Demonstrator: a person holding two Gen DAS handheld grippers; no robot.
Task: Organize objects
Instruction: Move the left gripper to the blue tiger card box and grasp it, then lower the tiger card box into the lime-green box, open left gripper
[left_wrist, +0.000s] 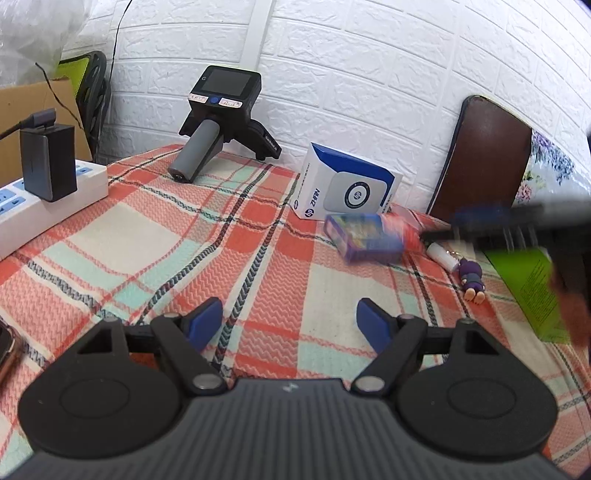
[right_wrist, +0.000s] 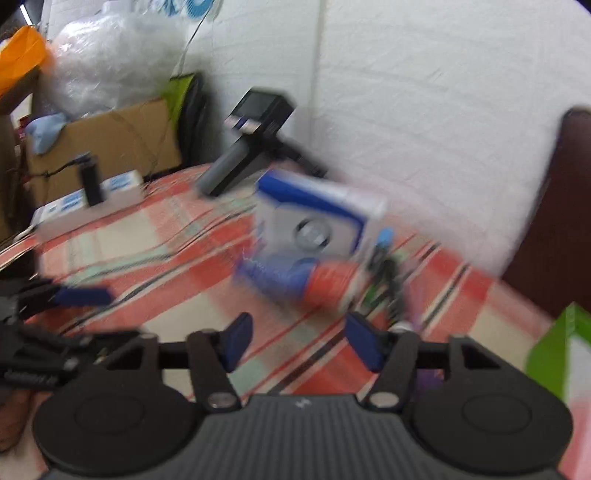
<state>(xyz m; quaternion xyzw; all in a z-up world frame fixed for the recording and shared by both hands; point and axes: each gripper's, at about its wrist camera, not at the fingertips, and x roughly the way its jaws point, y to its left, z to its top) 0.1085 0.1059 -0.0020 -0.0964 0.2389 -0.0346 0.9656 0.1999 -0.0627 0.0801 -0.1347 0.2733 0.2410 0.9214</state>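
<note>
Left gripper (left_wrist: 290, 325) empty; purple card box (left_wrist: 364, 236) lies flat, long axis crosswise.

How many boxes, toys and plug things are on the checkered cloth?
Boxes: 3: white-and-blue box, small purple box, green box
Toys: 1: purple doll keychain
Plug things: 2: white power strip, black charger plugged into it
Total: 6

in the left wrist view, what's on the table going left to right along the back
power strip with a black charger plugged in → black handheld device → white and blue box → small purple box → purple figure keychain → green box
</note>
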